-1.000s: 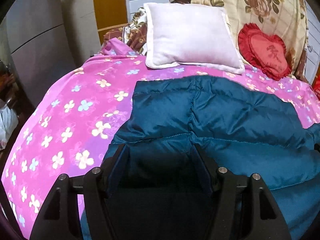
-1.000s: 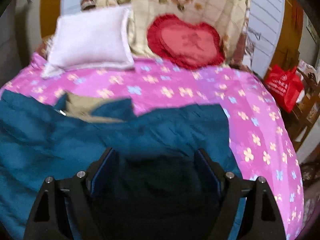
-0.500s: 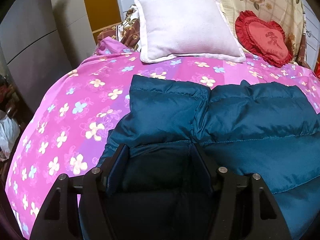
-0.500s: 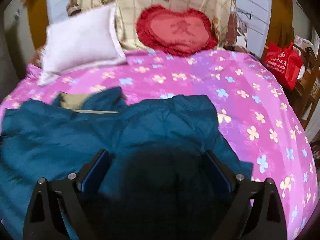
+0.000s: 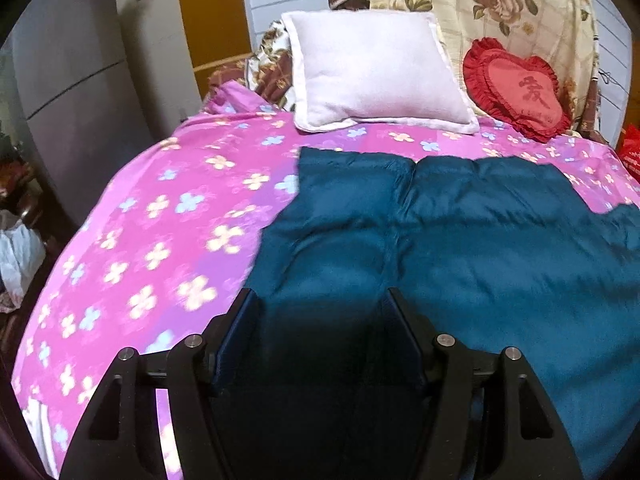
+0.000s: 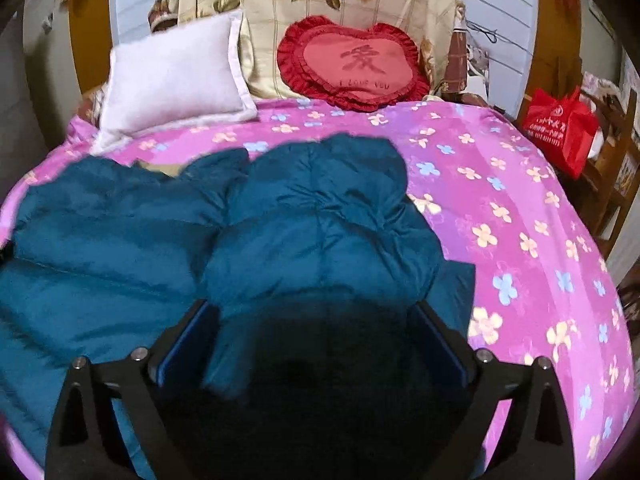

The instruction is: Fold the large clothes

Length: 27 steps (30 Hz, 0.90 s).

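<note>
A teal quilted down jacket [image 5: 440,232] lies spread on the pink flowered bedspread [image 5: 160,232]. My left gripper [image 5: 320,312] hangs over the jacket's left part with its jaws wide apart and the fabric lying between them. In the right wrist view the jacket [image 6: 120,240] is bunched, with a puffy fold [image 6: 320,232] heaped up in front of my right gripper [image 6: 316,312]. Its jaws also stand wide apart with fabric between them. A beige lining patch [image 6: 164,170] shows at the jacket's far edge.
A white pillow [image 5: 372,68] and a red heart cushion [image 5: 520,92] lean on a floral quilt [image 5: 500,4] at the head of the bed. A red bag [image 6: 564,128] stands by wooden furniture at the right. A grey cabinet [image 5: 72,92] stands left.
Both grippers have pulled back toward the foot of the bed. The jacket's far edge has drawn away from the pillows, and the right part has bunched into a raised fold. Right jaws have widened.
</note>
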Motion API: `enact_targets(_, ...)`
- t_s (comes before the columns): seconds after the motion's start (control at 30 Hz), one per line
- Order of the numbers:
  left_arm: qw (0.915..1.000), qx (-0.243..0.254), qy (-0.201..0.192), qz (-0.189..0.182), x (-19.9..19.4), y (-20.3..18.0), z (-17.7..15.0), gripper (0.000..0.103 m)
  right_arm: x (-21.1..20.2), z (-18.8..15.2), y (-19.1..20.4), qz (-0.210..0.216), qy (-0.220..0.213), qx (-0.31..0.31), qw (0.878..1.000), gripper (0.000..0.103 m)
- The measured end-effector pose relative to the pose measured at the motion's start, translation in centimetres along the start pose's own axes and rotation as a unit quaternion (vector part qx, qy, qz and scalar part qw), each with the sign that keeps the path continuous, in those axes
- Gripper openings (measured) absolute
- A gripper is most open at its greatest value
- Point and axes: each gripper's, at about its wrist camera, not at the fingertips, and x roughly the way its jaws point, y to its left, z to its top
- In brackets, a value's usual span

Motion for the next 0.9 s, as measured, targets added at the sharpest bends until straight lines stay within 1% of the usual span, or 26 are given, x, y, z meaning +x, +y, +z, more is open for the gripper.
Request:
enact_targets(0.07,1.0000,-0.005,-0.008,0.003,-1.3,0.9,-1.1,0.047,-1.9,-0.6,-0.3,0.013,-0.015,0.005,1.000,0.100)
enact_targets(0.13,0.9999,-0.011,-0.007,-0.001,-2.5,1.8,-2.6,0.047,-3.3,-1.3,-0.6,0.015,-0.018,0.006,1.000,0.100)
enact_targets(0.2,0.9999,-0.016,-0.006,0.003,-3.2,2.4,-3.8,0.047,-3.9,-1.9,-0.9,0.015,-0.017,0.007,1.000,0.100)
enact_targets(0.3,0.9997,-0.023,0.002,0.008,-3.2,3.0,-5.3,0.047,-4.0,-2.7,-1.5,0.007,-0.008,0.012,1.000,0.100)
enact_targets(0.43,0.9983,-0.056,0.017,-0.006,-2.1,3.3,-6.5,0.047,-2.1,-4.1,-1.9,-0.018,0.030,0.019,0.999,0.099)
enact_targets(0.5,0.9982,-0.059,0.013,-0.006,-1.8,3.0,-6.7,0.047,-1.8,-4.4,-1.9,-0.017,0.032,0.024,0.999,0.099)
enact_targets(0.6,0.9984,-0.056,0.008,-0.002,-1.6,2.7,-7.1,0.047,-2.1,-4.2,-1.7,-0.026,0.038,0.021,0.999,0.099)
enact_targets(0.67,0.9986,-0.052,0.007,-0.001,-1.5,2.6,-7.0,0.047,-3.0,-3.8,-1.5,-0.037,0.029,0.021,0.999,0.098)
enact_targets(0.73,0.9984,-0.055,0.010,-0.003,-1.5,2.6,-6.9,0.047,-4.7,-3.3,-0.7,-0.027,-0.001,0.025,0.999,0.098)
enact_targets(0.8,0.9980,-0.061,0.014,-0.007,-1.4,2.8,-6.8,0.047,-5.8,-2.4,0.6,0.010,-0.022,0.033,0.999,0.098)
enact_targets(0.9,0.9979,-0.062,0.016,-0.012,-1.2,3.0,-6.7,0.047,-5.2,-0.7,4.2,0.075,-0.016,0.019,0.997,0.098)
